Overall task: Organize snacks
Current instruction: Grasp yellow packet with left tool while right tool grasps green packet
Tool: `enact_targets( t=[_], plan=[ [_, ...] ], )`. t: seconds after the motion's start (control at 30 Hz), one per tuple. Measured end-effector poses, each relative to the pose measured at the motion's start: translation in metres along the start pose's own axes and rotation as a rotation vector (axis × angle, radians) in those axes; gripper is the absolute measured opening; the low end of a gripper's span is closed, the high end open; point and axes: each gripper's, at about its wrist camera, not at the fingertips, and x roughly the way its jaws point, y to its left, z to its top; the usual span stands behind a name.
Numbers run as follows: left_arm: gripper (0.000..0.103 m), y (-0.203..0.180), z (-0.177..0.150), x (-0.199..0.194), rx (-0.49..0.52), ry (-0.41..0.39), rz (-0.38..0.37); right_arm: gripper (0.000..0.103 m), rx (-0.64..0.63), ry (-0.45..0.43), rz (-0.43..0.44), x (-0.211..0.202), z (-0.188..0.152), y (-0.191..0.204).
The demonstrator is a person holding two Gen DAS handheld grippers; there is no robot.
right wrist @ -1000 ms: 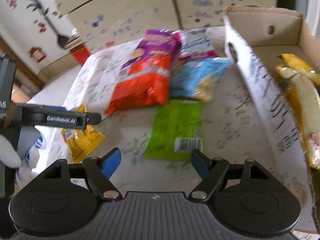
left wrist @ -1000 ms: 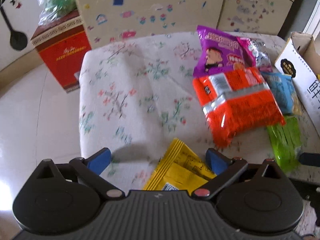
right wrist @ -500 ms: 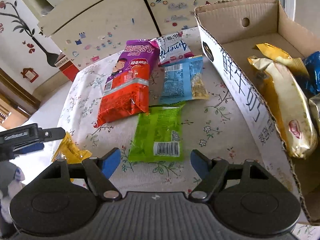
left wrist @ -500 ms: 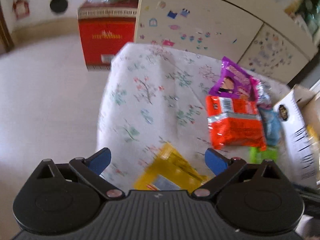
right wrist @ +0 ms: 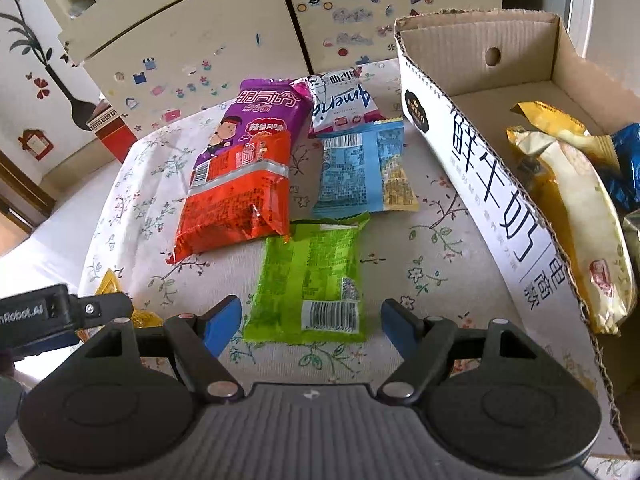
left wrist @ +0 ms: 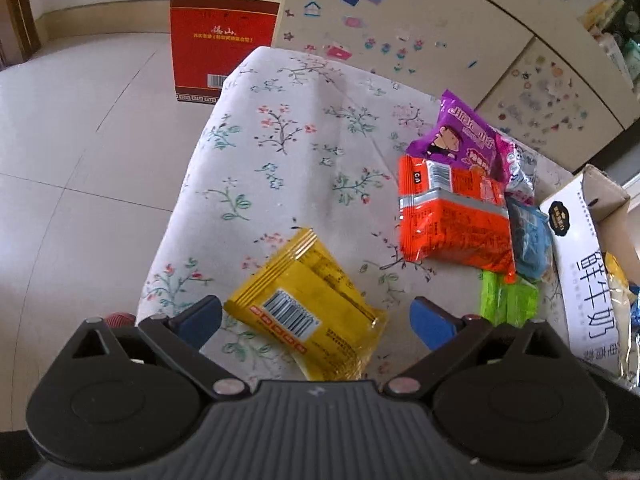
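A yellow snack packet (left wrist: 308, 312) lies on the flower-print table (left wrist: 280, 148), right below my left gripper (left wrist: 316, 320), which stands open above it without touching. My right gripper (right wrist: 312, 324) is open too, hovering over the near end of a green packet (right wrist: 310, 280). Beyond it lie an orange packet (right wrist: 236, 196) overlapping a purple one (right wrist: 264, 116), a blue packet (right wrist: 360, 172) and a white-and-pink one (right wrist: 344, 104). The cardboard box (right wrist: 472, 152) on the right holds gold (right wrist: 580, 208) and dark blue packets. The left gripper's body (right wrist: 60, 312) shows at the right wrist view's left edge.
A red carton (left wrist: 224, 32) stands on the tiled floor (left wrist: 72, 140) beyond the table's left edge. Cream cabinets with stickers (right wrist: 224, 40) rise behind the table. The yellow packet (right wrist: 108, 284) lies near the table's left front corner.
The left gripper has risen, pulled back and rolled, so the yellow packet now shows whole between its fingers. The right gripper has drawn back slightly, the green packet staying under it.
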Motion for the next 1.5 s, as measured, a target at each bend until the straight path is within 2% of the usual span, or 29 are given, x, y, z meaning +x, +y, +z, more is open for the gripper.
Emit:
enact_targets(
  t=[0.13,0.27,0.33,0.5,0.7,0.77,0.87,0.9,1.03,1.23,1.27,1.3,1.33,1.4,1.5],
  plan=[
    [0.1,-0.005,0.0,0.013,0.0,0.007,0.033,0.082,-0.022,-0.008,-0.014,0.001,0.0,0.002],
    [0.096,-0.018,-0.001,0.017,0.157,-0.025,0.081,0.082,-0.049,-0.013,-0.024,0.002,-0.001,0.005],
    [0.095,-0.018,-0.003,0.018,0.205,-0.03,0.088,0.082,-0.048,-0.014,-0.028,0.002,-0.001,0.004],
    [0.094,-0.005,-0.001,0.013,0.214,-0.026,0.088,0.082,-0.02,-0.019,-0.035,0.0,0.0,-0.001],
    [0.097,-0.001,0.0,0.011,0.148,-0.017,0.042,0.086,-0.006,-0.028,-0.028,0.003,-0.001,0.003],
    [0.098,-0.004,-0.001,0.013,0.136,-0.017,0.057,0.087,-0.012,-0.036,-0.036,0.004,-0.001,0.006],
    [0.097,-0.016,-0.006,0.016,0.198,-0.03,0.093,0.087,-0.046,-0.049,-0.061,0.008,-0.002,0.012],
    [0.095,-0.018,-0.007,0.016,0.211,-0.034,0.09,0.086,-0.06,-0.053,-0.069,0.009,-0.002,0.014],
    [0.088,-0.027,-0.01,0.012,0.285,-0.05,0.021,0.062,-0.146,-0.08,-0.103,0.009,-0.004,0.018],
    [0.082,-0.029,-0.015,0.004,0.327,-0.057,-0.069,0.051,-0.169,-0.063,-0.044,-0.001,-0.007,0.01],
    [0.079,-0.027,-0.015,0.003,0.326,-0.054,-0.089,0.049,-0.171,-0.06,-0.035,-0.003,-0.007,0.01],
    [0.063,-0.026,-0.015,0.002,0.33,-0.045,-0.112,0.046,-0.177,-0.058,-0.027,-0.005,-0.009,0.01],
    [0.061,-0.025,-0.015,0.001,0.335,-0.032,-0.129,0.046,-0.188,-0.054,-0.021,-0.006,-0.009,0.009],
    [0.061,-0.023,-0.017,0.001,0.347,-0.019,-0.14,0.046,-0.203,-0.046,-0.015,-0.008,-0.012,0.009],
    [0.07,-0.022,-0.019,-0.002,0.34,-0.027,-0.127,0.047,-0.201,-0.035,-0.008,-0.009,-0.012,0.009]
  ],
)
